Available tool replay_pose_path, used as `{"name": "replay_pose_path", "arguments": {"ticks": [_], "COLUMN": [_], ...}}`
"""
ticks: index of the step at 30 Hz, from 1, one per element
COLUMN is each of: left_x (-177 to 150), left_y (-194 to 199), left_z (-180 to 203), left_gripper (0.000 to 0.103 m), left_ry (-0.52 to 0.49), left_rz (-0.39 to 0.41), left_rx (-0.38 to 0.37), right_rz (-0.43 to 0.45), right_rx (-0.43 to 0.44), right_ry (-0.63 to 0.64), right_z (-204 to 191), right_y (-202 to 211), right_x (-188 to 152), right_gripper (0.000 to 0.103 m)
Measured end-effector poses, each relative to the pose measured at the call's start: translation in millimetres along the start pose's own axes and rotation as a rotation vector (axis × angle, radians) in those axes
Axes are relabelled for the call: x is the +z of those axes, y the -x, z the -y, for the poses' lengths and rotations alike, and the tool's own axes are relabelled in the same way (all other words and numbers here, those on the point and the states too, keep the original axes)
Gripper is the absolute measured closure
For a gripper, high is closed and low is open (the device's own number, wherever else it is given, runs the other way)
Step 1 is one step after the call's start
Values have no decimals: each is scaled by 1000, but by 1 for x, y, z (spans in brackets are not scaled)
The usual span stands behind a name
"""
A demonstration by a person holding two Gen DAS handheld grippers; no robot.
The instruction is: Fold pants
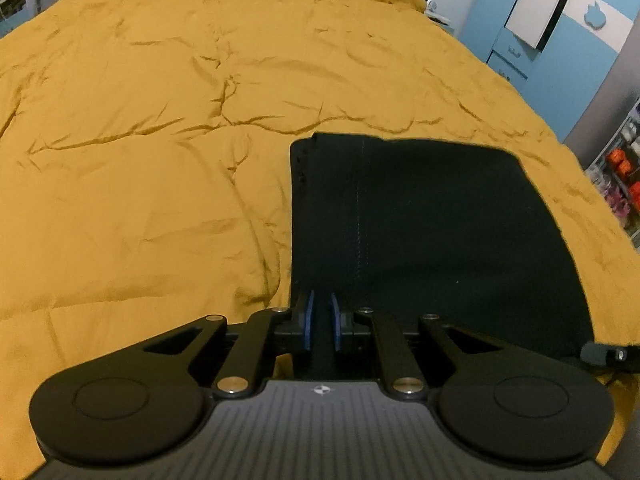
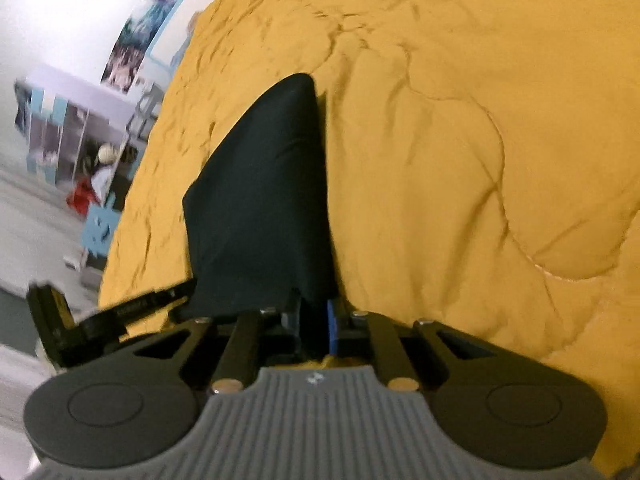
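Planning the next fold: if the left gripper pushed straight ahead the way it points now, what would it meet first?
Probably more of the black pants. The left gripper already has its jaws closed on their near edge, and the cloth stretches ahead before the yellow quilt. Depth is uncertain.

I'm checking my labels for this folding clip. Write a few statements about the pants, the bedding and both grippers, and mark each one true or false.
1. The pants are black. True.
2. They lie on a blue sheet. False: the bedding is mustard yellow.
3. The left gripper is clamped on the near edge of the pants. True.
4. The right gripper hangs open, away from the fabric. False: it is shut on the pants, which rise in a peak from it.
5. The pants are fully spread out. False: folded layers show at the left edge.
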State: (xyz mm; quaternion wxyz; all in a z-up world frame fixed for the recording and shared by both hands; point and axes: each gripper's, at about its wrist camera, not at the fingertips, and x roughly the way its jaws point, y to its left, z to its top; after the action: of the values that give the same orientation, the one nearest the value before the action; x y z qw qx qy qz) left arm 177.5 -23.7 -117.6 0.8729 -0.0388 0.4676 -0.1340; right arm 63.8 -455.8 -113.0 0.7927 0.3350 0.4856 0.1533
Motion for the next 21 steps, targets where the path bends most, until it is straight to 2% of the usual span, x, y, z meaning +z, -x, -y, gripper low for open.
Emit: {"name": "replay_pose_path", "arguments": {"ticks": [1, 2, 3, 4, 5, 8, 11, 13, 17, 21], "left_x": [3, 5, 7, 9, 12, 21, 26, 29, 32, 34], "left_y": [3, 6, 9, 10, 11, 1, -19, -33, -57, -78], "left_z": [-3, -6, -11, -16, -20, -42, -64, -74, -87, -95], "left_gripper": [85, 71, 60, 40, 37, 37, 37, 37, 36, 36], "left_ry": [9, 22, 42, 64, 84, 183, 300, 353, 420, 471], "left_rz": [16, 36, 60, 84, 98, 83, 16, -12, -64, -80], "left_rx": [-22, -47, -71, -83, -87, -153, -258, -310, -415, -485], "right_rz": [-6, -8, -6, 4, 22, 73, 82, 71, 36, 14], "right_rx": [-2, -2, -6, -11, -12, 31, 65, 83, 121, 185], "right_ry": [22, 54, 85, 124, 147, 154, 127, 117, 34, -60], "right_z": [-3, -7, -9, -12, -13, -12, -7, -4, 14, 29], "right_y": [2, 7, 11, 16, 20, 20, 7, -5, -26, -44], "right_x": [1, 3, 7, 11, 15, 36, 56, 64, 76, 86], "right_gripper": [93, 87, 86, 79, 66, 62, 61, 55, 53, 55]}}
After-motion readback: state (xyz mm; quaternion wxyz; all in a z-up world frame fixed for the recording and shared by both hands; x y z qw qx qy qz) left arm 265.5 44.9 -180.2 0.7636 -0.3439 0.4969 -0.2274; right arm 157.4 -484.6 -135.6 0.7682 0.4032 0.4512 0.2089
